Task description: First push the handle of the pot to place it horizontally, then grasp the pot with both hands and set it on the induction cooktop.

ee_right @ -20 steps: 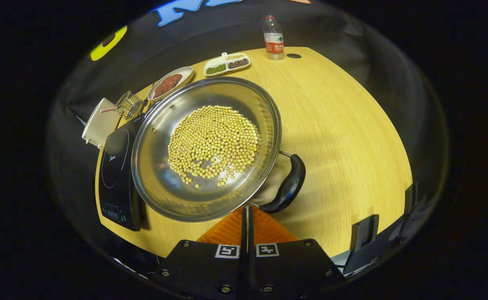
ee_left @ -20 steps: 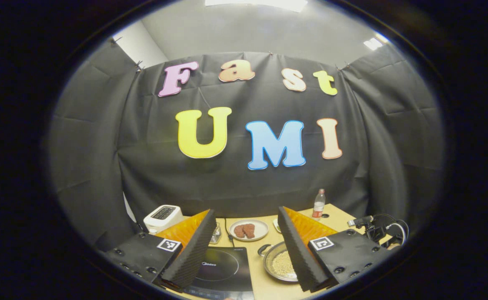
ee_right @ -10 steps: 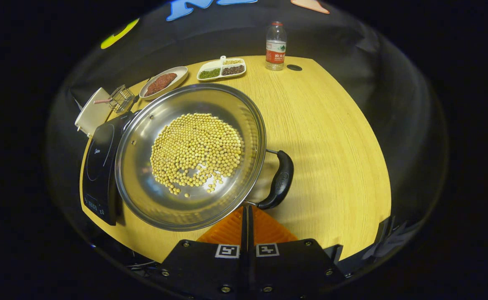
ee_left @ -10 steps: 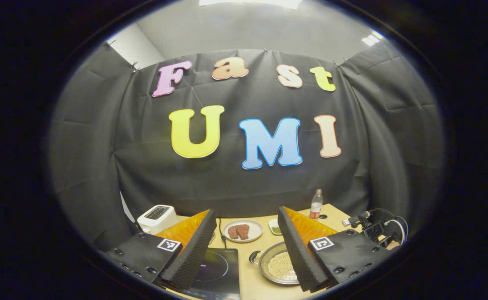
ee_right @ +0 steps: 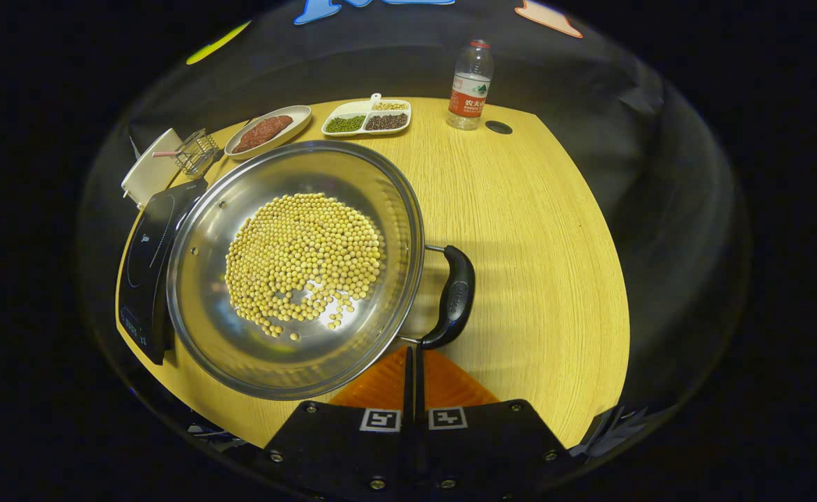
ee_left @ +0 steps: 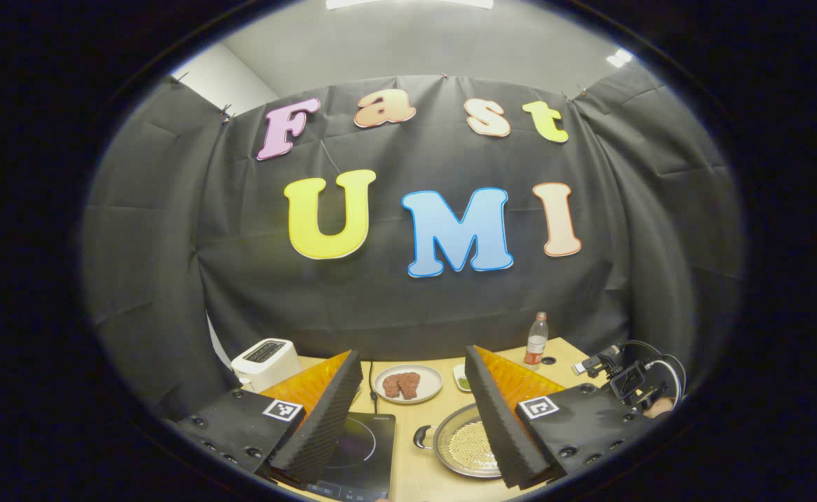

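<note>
Swung round since a second ago, the pot (ee_right: 295, 268) sits on the tabletop (ee_right: 534, 230) just beside the induction cooktop (ee_right: 145, 251), right gripper (ee_right: 413, 362) pressed together at its handle (ee_right: 454, 296), left gripper (ee_left: 408, 390) spread; overpushing could spill soybeans (ee_right: 304, 261).

Pot (ee_right: 295, 268): polished metal, mirror-bright inside, reflective along the rim; its side handle (ee_right: 452, 296) is glossy black plastic on bare metal stubs. Contents are smooth, matt yellow beans (ee_right: 304, 251). Desk (ee_right: 534, 230): light wood finish with fine straight grain, low sheen. Left of the pot, the induction cooktop (ee_right: 145, 258) has a smooth, glossy black top. Beyond the pot, a clear plastic bottle (ee_right: 470, 84) and glazed white dishes (ee_right: 367, 117). Right gripper (ee_right: 413, 376): matt black body, ribbed orange fingers. Left gripper (ee_left: 408, 418): black ridged foam pads (ee_left: 318, 425), orange backing.
</note>
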Available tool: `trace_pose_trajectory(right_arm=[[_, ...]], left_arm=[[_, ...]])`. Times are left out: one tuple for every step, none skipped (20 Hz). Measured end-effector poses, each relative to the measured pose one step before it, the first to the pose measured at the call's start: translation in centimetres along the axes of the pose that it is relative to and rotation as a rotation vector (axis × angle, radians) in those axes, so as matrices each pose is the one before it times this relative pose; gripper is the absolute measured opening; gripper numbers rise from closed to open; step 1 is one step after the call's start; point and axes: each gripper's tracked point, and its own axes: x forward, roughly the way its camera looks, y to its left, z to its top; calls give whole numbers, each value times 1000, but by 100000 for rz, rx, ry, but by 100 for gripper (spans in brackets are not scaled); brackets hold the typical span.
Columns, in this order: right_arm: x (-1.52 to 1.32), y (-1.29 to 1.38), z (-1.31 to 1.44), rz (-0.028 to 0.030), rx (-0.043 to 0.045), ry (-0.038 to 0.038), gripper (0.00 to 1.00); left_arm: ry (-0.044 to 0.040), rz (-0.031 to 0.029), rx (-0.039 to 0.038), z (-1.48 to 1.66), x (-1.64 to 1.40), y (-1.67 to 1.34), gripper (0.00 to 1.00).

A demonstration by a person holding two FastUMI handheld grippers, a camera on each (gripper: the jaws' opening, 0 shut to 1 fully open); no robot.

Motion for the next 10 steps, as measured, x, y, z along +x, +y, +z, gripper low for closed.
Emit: trace_pose_trajectory(right_arm=[[111, -244, 289, 43, -1028, -96, 0], [160, -267, 173, -27, -1153, 56, 0], [35, -370, 169, -171, -1520, -559, 0], [116, -383, 188, -379, -1307, -762, 0], [58, -256, 166, 802, -718, -560, 0], [90, 68, 93, 1271, 153, -415, 0], [29, -38, 85, 898, 115, -65, 0], [142, -103, 121, 350, -237, -167, 0], [104, -118, 170, 77, -563, -334, 0], [13, -120, 142, -128, -525, -506, 0]], left_arm=[[619, 699, -112, -149, 206, -186, 95], [698, 714, -84, -294, 134, -127, 95], [747, 675, -66, -242, 167, -205, 97], [579, 694, 96, -171, 125, -233, 99], [568, 643, 367, -78, 179, -202, 95], [550, 618, 509, -235, 6, -181, 95], [691, 580, 383, -196, 113, -218, 97], [553, 169, 131, -202, 86, -291, 98], [188, -121, -172, 66, 57, -283, 99], [49, -381, -307, 0, -30, -234, 99]])
